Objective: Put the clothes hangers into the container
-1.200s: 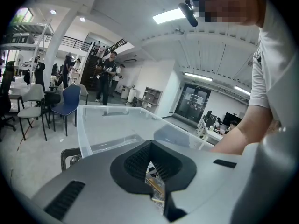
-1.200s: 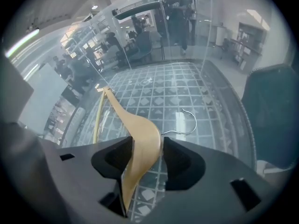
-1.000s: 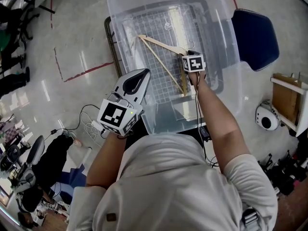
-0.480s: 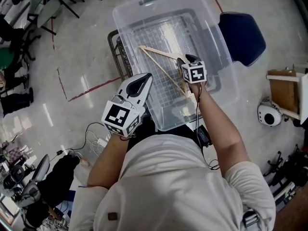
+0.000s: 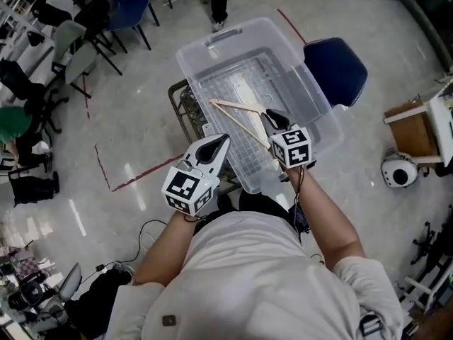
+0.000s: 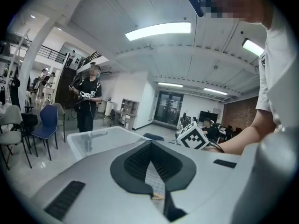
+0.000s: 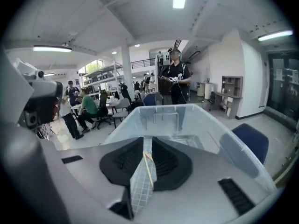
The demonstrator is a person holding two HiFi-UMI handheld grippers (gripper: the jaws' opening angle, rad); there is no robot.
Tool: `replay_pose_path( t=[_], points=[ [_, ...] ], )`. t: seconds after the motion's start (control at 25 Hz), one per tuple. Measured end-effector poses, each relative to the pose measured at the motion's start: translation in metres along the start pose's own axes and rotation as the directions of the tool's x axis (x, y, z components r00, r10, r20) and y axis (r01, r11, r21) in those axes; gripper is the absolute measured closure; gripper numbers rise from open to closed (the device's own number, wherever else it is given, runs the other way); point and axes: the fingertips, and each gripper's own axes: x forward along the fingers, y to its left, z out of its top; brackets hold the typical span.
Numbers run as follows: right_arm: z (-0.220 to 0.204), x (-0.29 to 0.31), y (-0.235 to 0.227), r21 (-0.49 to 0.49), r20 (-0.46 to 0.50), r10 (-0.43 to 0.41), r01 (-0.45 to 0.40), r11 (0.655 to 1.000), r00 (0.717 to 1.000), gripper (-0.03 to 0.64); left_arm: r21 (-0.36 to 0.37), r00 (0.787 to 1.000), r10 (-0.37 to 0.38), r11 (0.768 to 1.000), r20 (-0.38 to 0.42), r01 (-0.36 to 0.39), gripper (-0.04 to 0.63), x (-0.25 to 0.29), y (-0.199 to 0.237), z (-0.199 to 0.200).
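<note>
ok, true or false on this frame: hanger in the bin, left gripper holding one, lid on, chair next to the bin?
1. A wooden hanger lies inside the clear container. True.
2. The left gripper holds a hanger. False: its jaws are together with nothing between them.
3. The container has its lid on. False: the top is open and no lid is in view.
4. A blue chair stands beside the container. True.

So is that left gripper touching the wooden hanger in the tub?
Apart. The head view shows a clear gap between the left gripper and the wooden hanger.
</note>
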Motion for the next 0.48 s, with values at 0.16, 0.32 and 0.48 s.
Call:
replay_pose_path(
  t=[0.16, 0.32, 0.48],
  points=[
    [0.027, -0.055, 0.034, -0.006, 0.095, -0.007, 0.007, 1.000, 0.995, 0.564, 0.022, 0.999, -0.039, 0.999, 0.019, 0.039, 0.578, -0.025, -0.021, 0.010],
    [0.047, -0.101, 0.067, -0.021, 0.182, -0.010, 0.014, 1.000, 0.983, 0.582, 0.045, 0.996, -0.078, 0.996, 0.035, 0.076, 0.578, -0.049, -0.035, 0.017],
    [0.056, -0.139, 0.099, -0.051, 0.234, -0.005, 0.018, 0.999, 0.972, 0.595, 0.047, 0.992, -0.119, 0.992, 0.037, 0.117, 0.578, -0.066, -0.049, 0.018]
  ],
)
